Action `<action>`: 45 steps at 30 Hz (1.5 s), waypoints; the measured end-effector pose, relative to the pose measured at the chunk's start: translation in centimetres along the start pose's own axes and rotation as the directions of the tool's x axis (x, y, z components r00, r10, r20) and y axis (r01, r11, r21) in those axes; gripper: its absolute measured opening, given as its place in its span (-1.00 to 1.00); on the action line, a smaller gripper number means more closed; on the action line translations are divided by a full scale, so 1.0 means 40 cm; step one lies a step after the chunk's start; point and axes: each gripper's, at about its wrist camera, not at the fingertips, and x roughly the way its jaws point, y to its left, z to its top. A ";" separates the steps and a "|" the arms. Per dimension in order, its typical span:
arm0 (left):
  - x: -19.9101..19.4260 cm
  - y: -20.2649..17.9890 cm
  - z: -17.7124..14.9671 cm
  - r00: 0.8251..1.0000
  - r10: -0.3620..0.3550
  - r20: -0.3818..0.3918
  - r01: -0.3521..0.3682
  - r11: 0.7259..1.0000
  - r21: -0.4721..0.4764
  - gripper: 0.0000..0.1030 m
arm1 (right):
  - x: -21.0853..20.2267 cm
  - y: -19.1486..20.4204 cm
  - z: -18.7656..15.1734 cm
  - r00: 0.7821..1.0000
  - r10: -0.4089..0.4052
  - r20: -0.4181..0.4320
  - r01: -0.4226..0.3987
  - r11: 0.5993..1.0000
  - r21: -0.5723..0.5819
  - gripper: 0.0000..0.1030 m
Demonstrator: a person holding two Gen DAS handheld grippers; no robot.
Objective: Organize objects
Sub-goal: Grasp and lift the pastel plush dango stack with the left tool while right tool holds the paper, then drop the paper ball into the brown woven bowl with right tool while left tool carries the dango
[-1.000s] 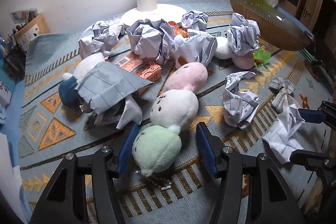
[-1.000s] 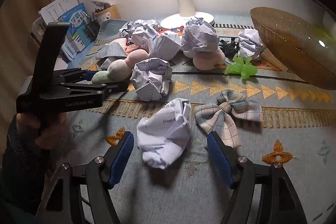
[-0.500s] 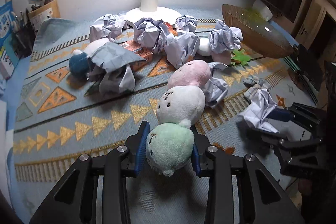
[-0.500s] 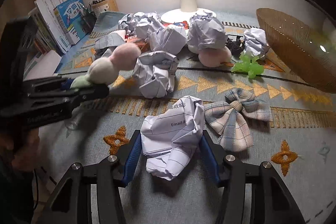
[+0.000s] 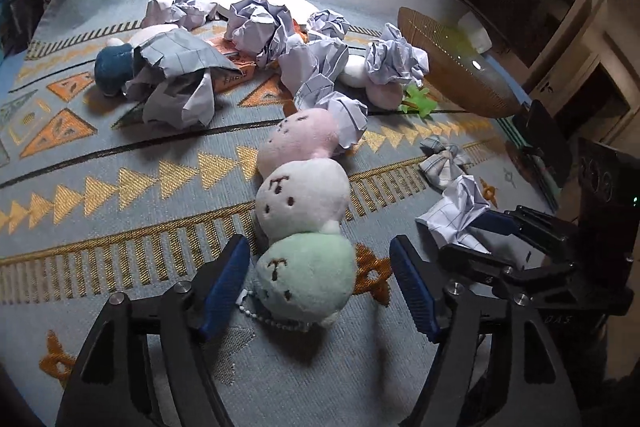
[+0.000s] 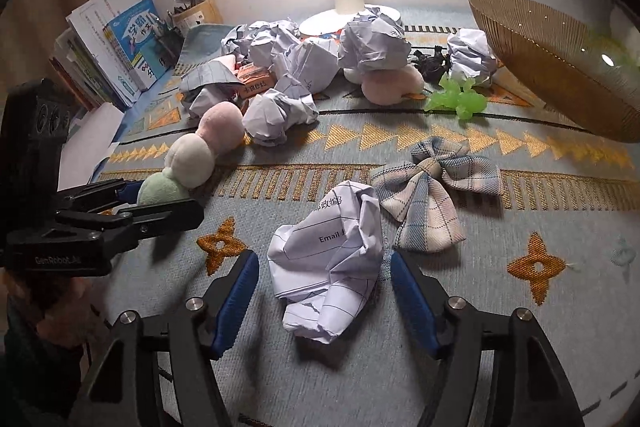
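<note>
The left gripper (image 5: 320, 279) points down and forward, and its jaws have just been opening; the blue pads (image 5: 226, 279) stand apart and press on nothing (a soft thing lies between them). The right gripper (image 6: 324, 291) is tilted down too, its jaws also just opening, pads (image 6: 236, 301) free.

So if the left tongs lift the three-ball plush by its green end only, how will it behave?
The plush is probably soft: its green ball looks fuzzy, so it may squash between the pads. The white and pink balls join at narrow necks, so they would likely dangle and swing. It looks light. The left tongs, just opened, stand around it without pressing.
</note>
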 end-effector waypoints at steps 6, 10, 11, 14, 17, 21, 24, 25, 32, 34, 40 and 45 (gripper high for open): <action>-0.001 0.055 0.023 0.996 -0.093 0.012 0.094 0.990 -0.102 0.38 | 0.001 -0.002 0.002 1.000 0.004 0.000 -0.004 1.000 0.007 0.32; 0.012 0.055 0.031 0.994 -0.109 0.029 0.111 0.986 -0.123 0.31 | 0.003 0.002 0.000 1.000 -0.009 0.004 0.009 1.000 0.001 0.32; 0.012 0.050 0.030 0.995 -0.091 0.033 0.095 0.989 -0.118 0.29 | 0.004 0.003 0.000 1.000 -0.013 0.006 0.013 1.000 -0.001 0.32; 0.022 0.025 0.019 0.998 -0.042 0.042 0.046 0.993 -0.109 -0.14 | 0.006 0.011 -0.002 0.999 -0.035 0.013 0.035 0.999 -0.017 0.19; 0.025 -0.024 0.001 0.996 0.062 0.066 -0.058 0.996 -0.063 -0.25 | 0.009 0.024 -0.003 0.998 -0.065 0.024 0.065 0.997 -0.040 0.06; -0.028 -0.073 -0.005 0.979 0.145 0.141 -0.144 0.989 -0.013 -0.27 | -0.010 0.021 -0.006 0.998 -0.036 0.054 0.037 0.999 -0.014 0.04; -0.111 -0.121 0.027 0.955 0.169 0.245 -0.181 0.983 0.024 -0.27 | -0.066 0.008 0.005 0.992 -0.047 0.114 0.046 0.999 0.006 0.04; -0.135 -0.140 0.043 0.947 0.160 0.277 -0.177 0.983 0.040 -0.27 | -0.092 0.000 0.014 0.989 -0.054 0.141 0.052 0.999 0.017 0.04; -0.118 -0.337 0.241 0.943 -0.030 0.332 -0.030 0.985 0.173 -0.27 | -0.268 -0.110 0.144 0.928 -0.178 0.328 0.128 0.977 0.169 0.04; -0.076 -0.393 0.298 0.939 -0.044 0.342 -0.029 0.979 0.204 -0.27 | -0.296 -0.155 0.188 0.901 -0.242 0.360 0.166 0.959 0.231 0.05; 0.083 -0.461 0.411 0.943 -0.064 0.327 -0.015 0.972 0.235 -0.27 | -0.274 -0.286 0.273 0.865 -0.369 0.340 0.238 0.898 0.369 0.05; 0.168 -0.463 0.456 0.950 -0.033 0.310 -0.032 0.979 0.202 -0.03 | -0.246 -0.373 0.308 0.856 -0.430 0.287 0.284 0.855 0.434 0.10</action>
